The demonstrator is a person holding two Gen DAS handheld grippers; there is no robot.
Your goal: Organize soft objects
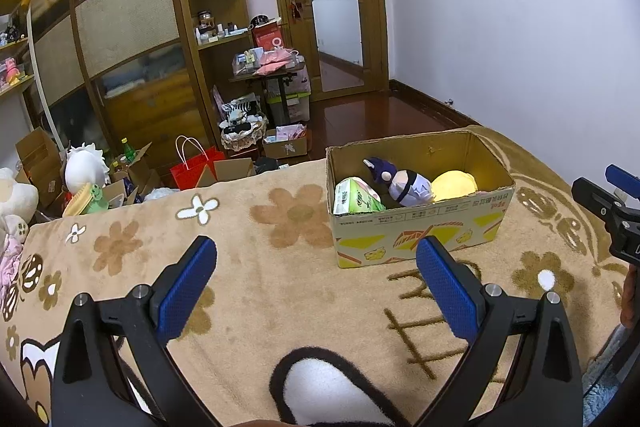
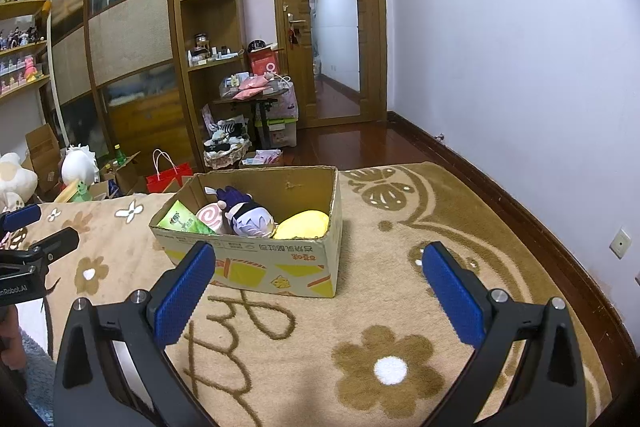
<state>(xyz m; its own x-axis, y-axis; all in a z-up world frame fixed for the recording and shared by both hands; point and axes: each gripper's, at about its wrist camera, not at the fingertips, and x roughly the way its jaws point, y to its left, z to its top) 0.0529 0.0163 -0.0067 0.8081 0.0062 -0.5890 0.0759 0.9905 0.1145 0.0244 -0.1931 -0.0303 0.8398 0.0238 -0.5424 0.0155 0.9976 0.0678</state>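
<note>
A tan flower-patterned blanket (image 1: pixel 280 267) covers the bed. Directly on it stands one open cardboard box (image 1: pixel 420 231), ahead of the left tool and slightly to its right, touching neither tool.
</note>
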